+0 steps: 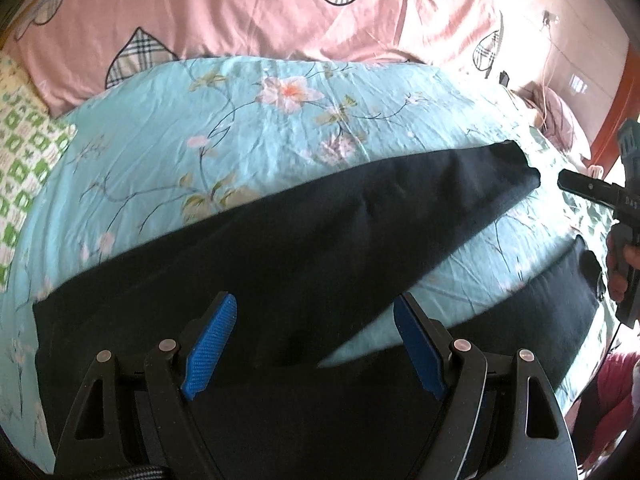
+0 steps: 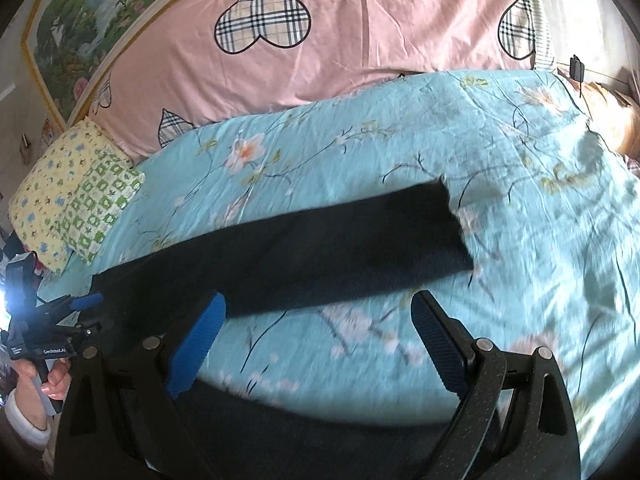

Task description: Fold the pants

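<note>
The pants lay spread flat on the blue floral sheet, and they are the landmark here. The waist end sat nearest the left gripper, and the two legs fanned away from it in a V, with a wedge of sheet showing between them. The left gripper hung over the crotch, fingers spread wide and holding nothing. It was hard to say whether they touched the cloth.

Past the hem of the far leg, the right gripper came in from the side, its tip just short of the hem. In its own view, the right gripper stood with blue pads wide apart and nothing between them. One leg lay just beyond the fingertips, and the other passed dark underneath.

Beyond the pants lay a pink duvet with plaid hearts. Off the waist end sat a yellow pillow and a green-checked cloth. A painted headboard rose behind them.
</note>
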